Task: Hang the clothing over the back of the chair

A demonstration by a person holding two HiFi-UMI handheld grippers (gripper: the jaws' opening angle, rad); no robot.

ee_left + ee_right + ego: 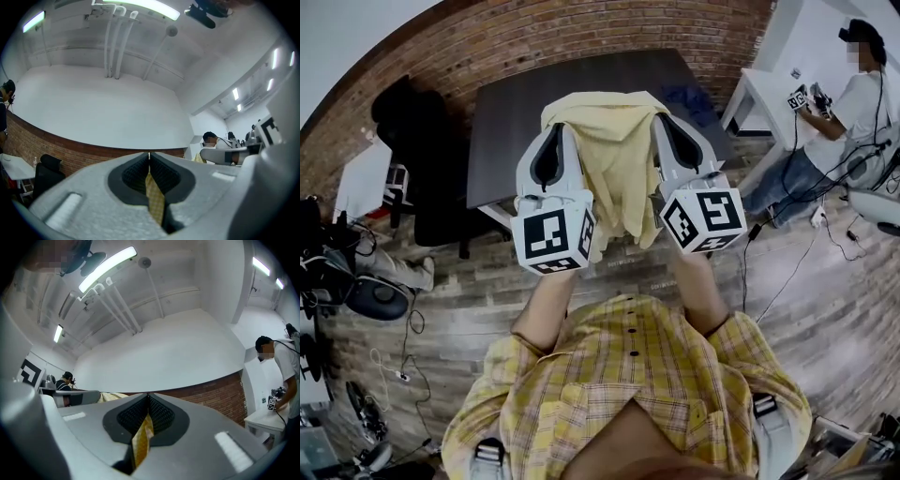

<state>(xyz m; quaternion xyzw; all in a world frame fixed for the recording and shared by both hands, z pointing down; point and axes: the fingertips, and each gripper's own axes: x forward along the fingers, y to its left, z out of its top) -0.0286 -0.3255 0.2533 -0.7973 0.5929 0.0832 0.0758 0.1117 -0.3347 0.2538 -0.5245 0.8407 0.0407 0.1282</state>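
Left hand-held gripper and right hand-held gripper each pinch the shirt, held up before the worktop; the chair stands left of it. Such thin edge grips could slip, dropping it.

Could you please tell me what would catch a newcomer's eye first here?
A yellow garment hangs at the centre of the head view, pinched near its top by the left gripper and the right gripper, both shut on the cloth. Behind it stands a dark table before a brick wall.
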